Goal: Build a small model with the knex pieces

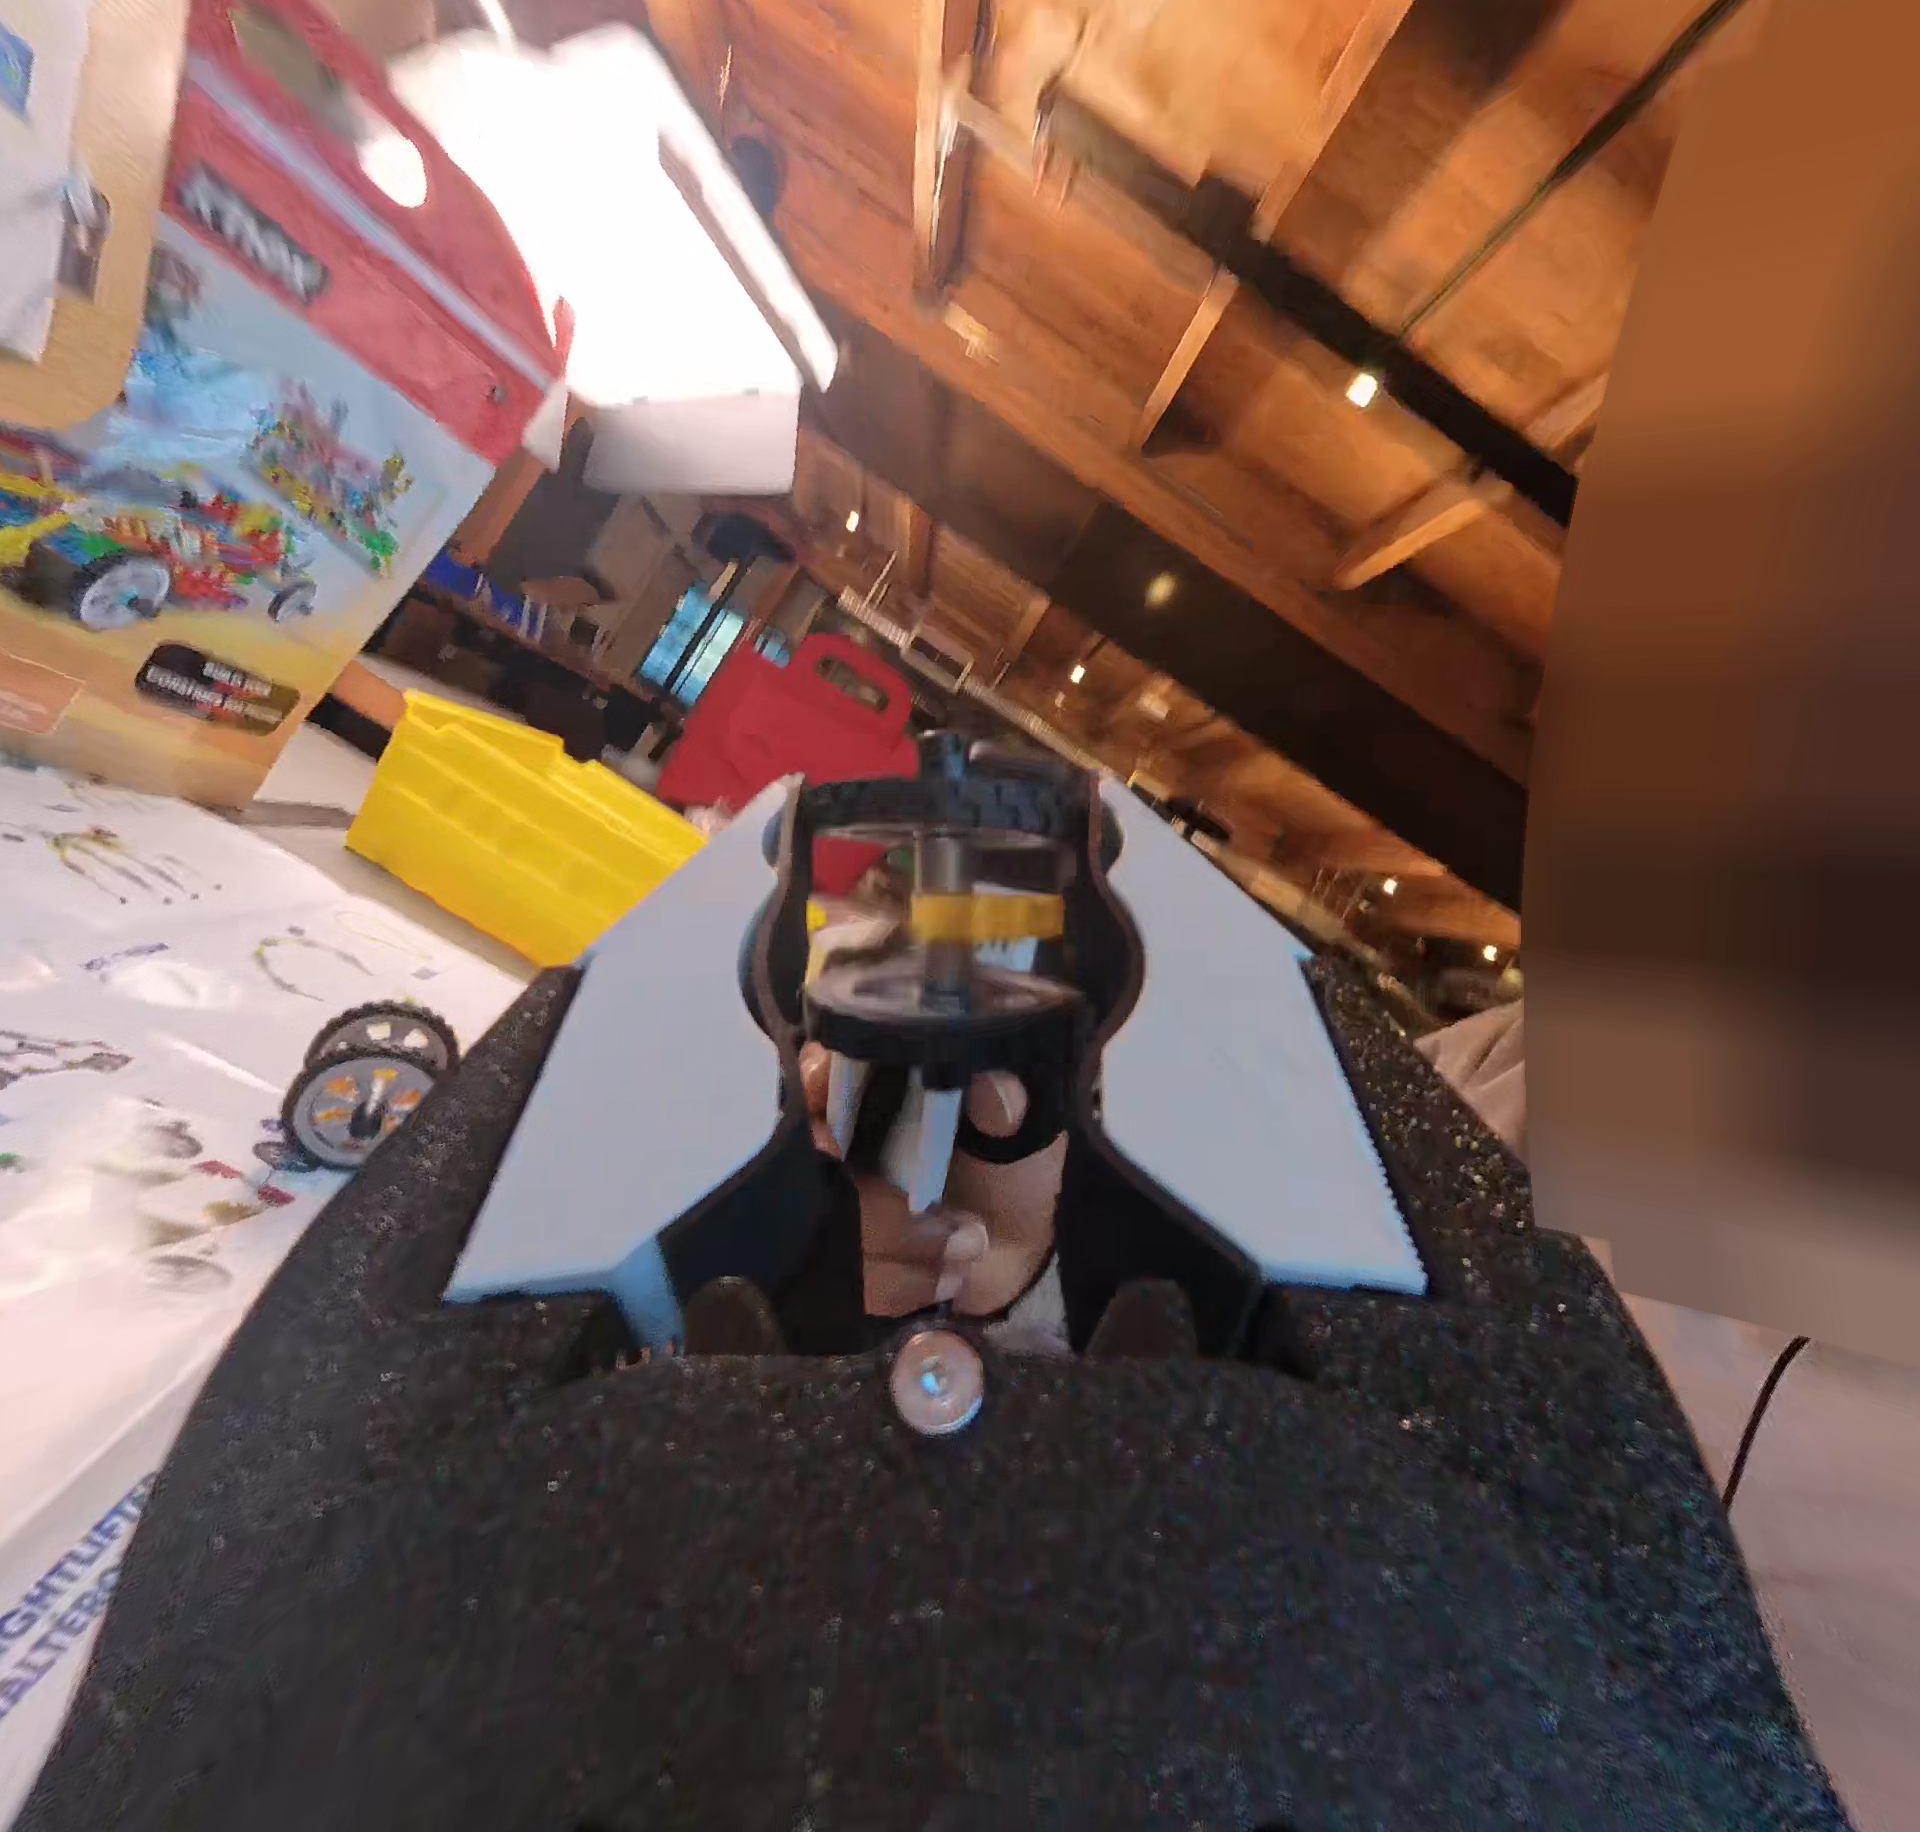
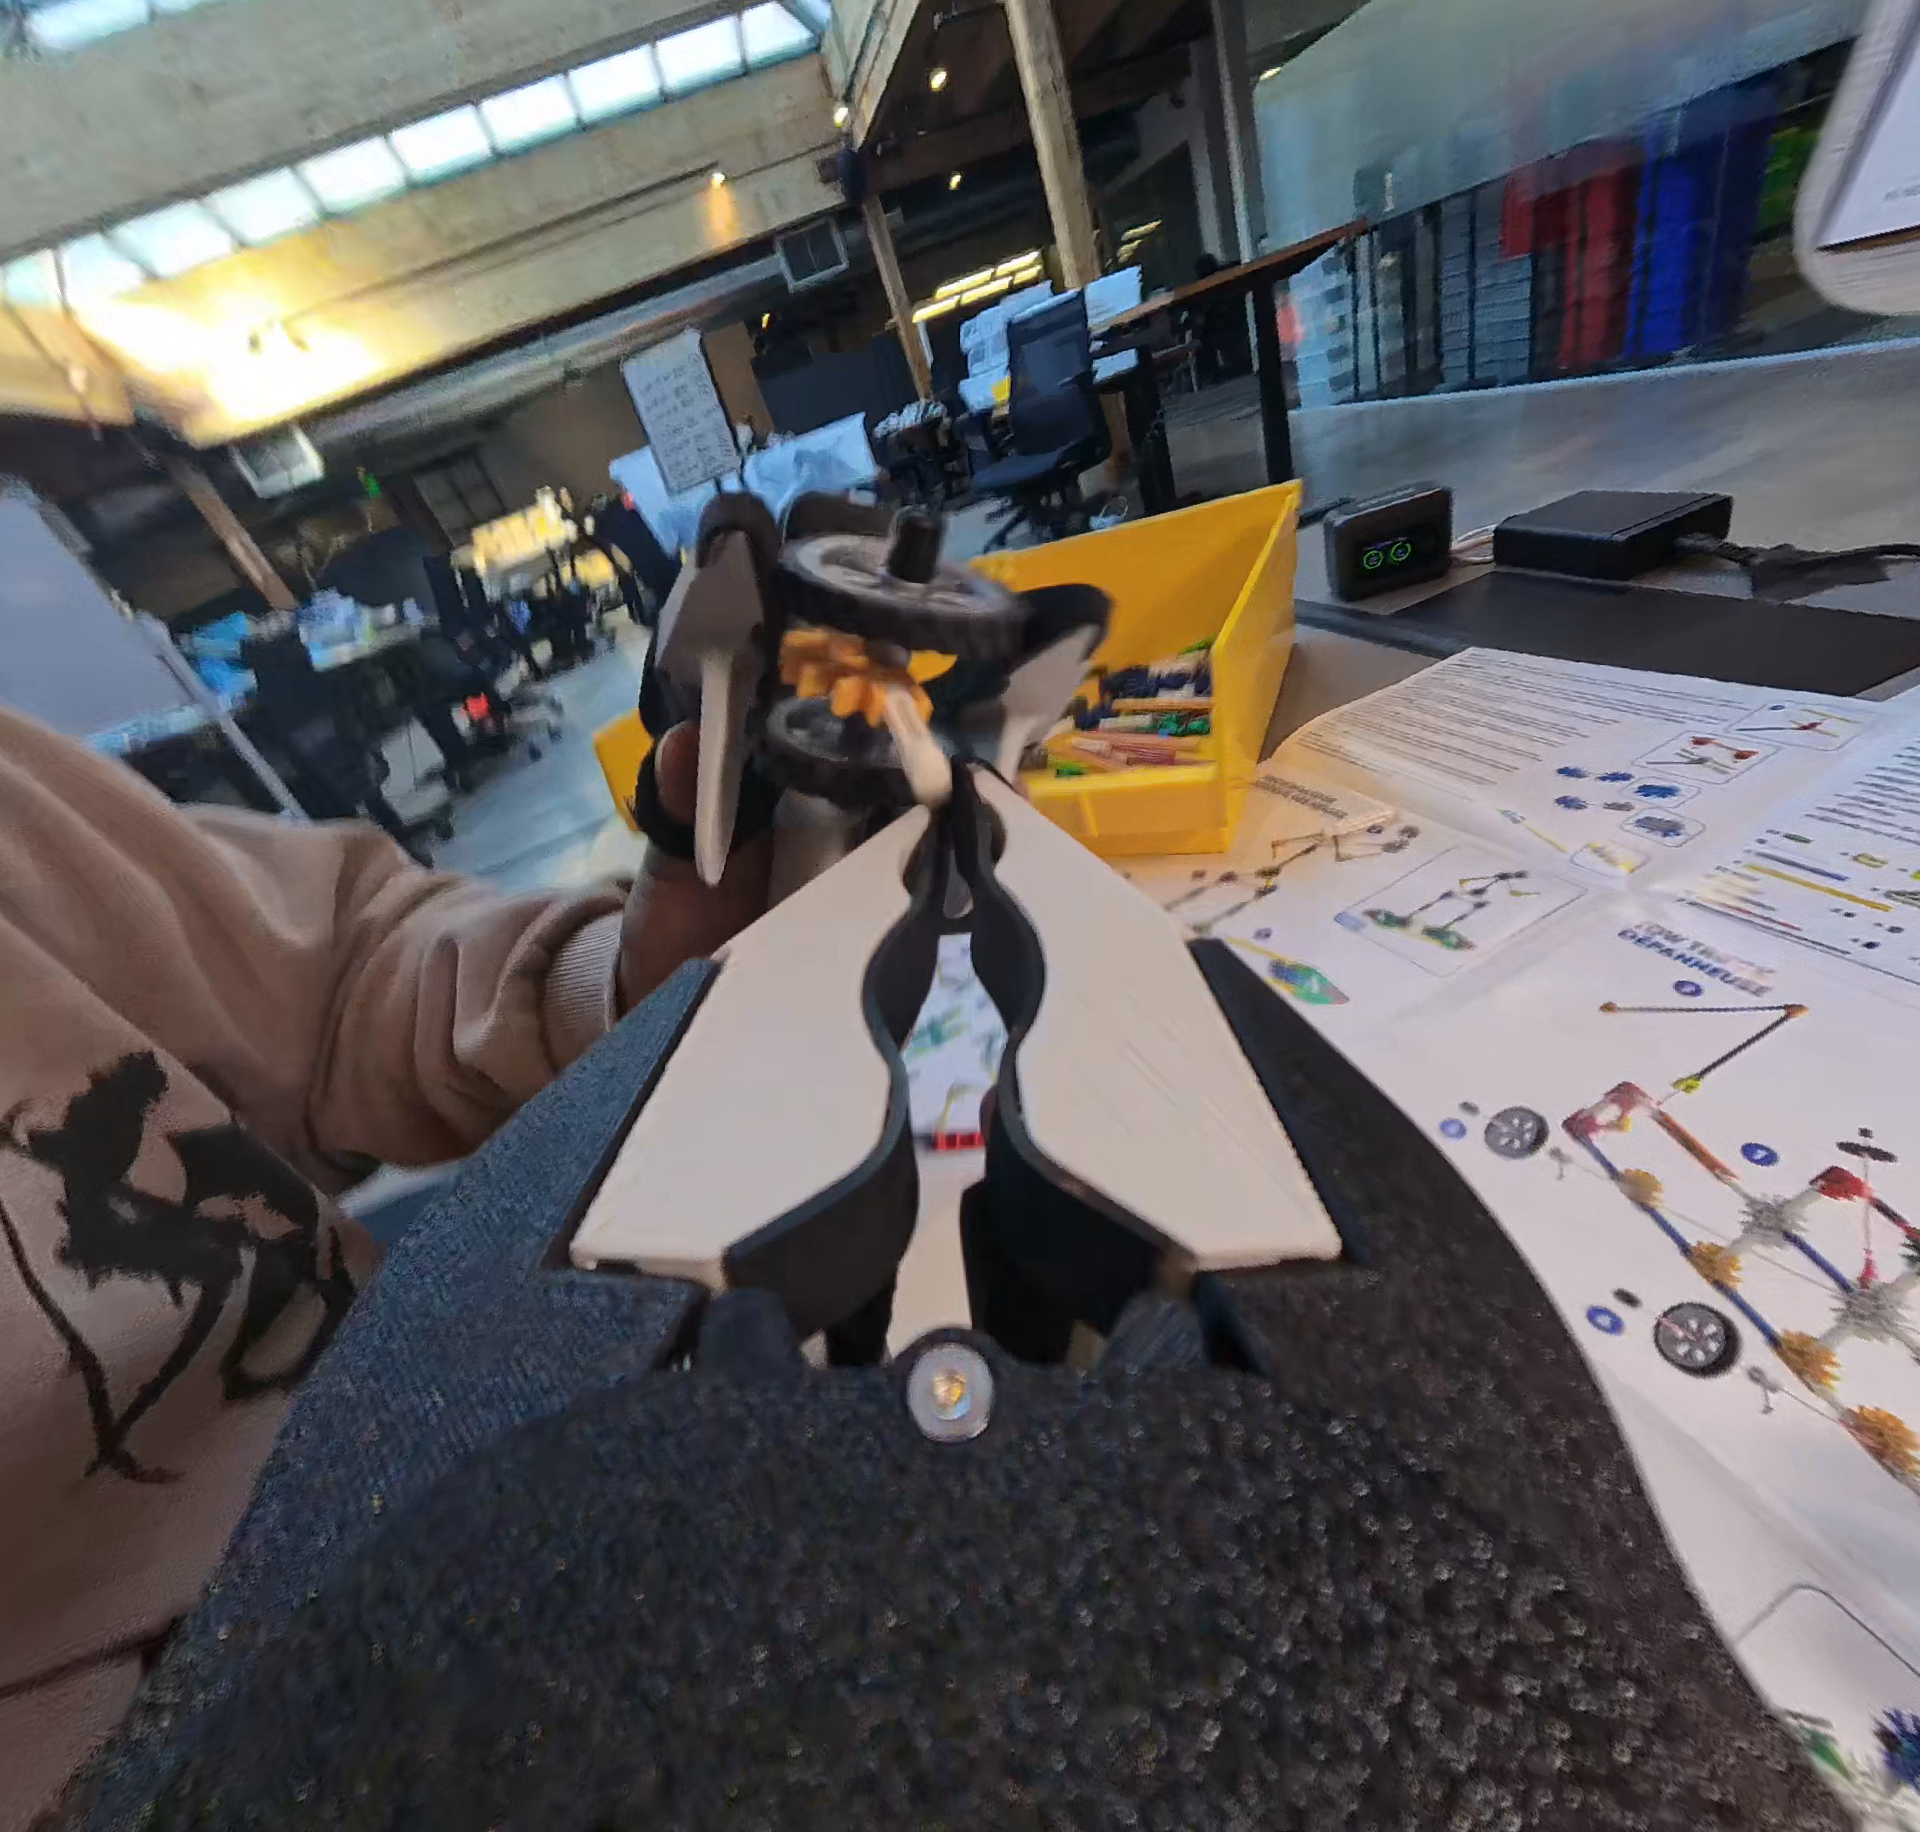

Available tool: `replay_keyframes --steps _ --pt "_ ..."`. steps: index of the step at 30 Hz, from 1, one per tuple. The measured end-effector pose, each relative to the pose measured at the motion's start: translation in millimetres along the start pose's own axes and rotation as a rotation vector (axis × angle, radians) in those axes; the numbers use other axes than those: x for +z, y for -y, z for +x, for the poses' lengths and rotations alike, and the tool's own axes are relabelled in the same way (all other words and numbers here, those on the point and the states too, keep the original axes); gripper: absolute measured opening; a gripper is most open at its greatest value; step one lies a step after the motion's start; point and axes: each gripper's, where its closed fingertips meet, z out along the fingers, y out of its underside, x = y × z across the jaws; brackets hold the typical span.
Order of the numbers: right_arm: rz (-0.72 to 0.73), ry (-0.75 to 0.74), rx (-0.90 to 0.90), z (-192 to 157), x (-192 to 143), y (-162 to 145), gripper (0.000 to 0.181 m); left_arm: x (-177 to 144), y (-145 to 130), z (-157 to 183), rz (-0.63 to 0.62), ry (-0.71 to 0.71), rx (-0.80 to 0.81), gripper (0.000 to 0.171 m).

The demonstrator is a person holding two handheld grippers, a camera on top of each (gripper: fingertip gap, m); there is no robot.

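My left gripper [image 1: 940, 847] is shut on a toy wheel set [image 1: 935, 1003]: two black-tyred wheels on a grey axle with a yellow connector [image 1: 987, 915] between them. It is held up in the air. In the right wrist view the same wheel set [image 2: 894, 593] sits in the left gripper [image 2: 883, 660], held by a person's hand in a beige sleeve. My right gripper [image 2: 951, 795] is shut on a white rod [image 2: 925, 754] that runs into the yellow connector [image 2: 852, 676]. The right gripper's white fingertips [image 1: 925, 1148] show just behind the lower wheel.
A yellow parts bin [image 2: 1174, 639] with several coloured rods stands on the table; it also shows in the left wrist view [image 1: 520, 826]. A printed instruction sheet [image 2: 1558, 899] covers the table. A second wheel pair [image 1: 364, 1076] lies on it. A toy box [image 1: 208, 494] stands at the left. Black devices [image 2: 1610, 530] sit behind. My hands' fingertips stand some 4 cm from each other.
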Motion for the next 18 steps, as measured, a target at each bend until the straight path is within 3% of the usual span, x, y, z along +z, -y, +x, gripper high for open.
replay_keyframes --steps 2,3,5,8,11,15,18 --pt "0.199 0.018 0.08 10 -27 48 0.0 -21 6 -27 0.017 0.1 -0.051 0.048" --pt "0.179 -0.047 -0.075 10 -36 58 0.0 -32 0 -37 0.011 0.135 -0.085 0.048" --pt "0.208 -0.044 -0.093 4 -43 65 0.0 -34 -1 -38 0.016 0.126 -0.119 0.048" --pt "0.133 -0.044 -0.118 16 -43 48 0.0 -16 4 -29 -0.015 0.053 -0.084 0.049" --pt "-0.013 -0.06 -0.265 24 -40 23 0.0 -13 -1 -30 -0.021 0.019 -0.132 0.049" --pt "-0.09 0.013 -0.289 7 -29 4 0.021 -16 -16 -33 -0.062 0.049 -0.13 0.049" --pt "-0.151 -0.032 -0.348 15 -26 -10 0.043 -18 -22 -38 -0.126 0.08 -0.089 0.049"
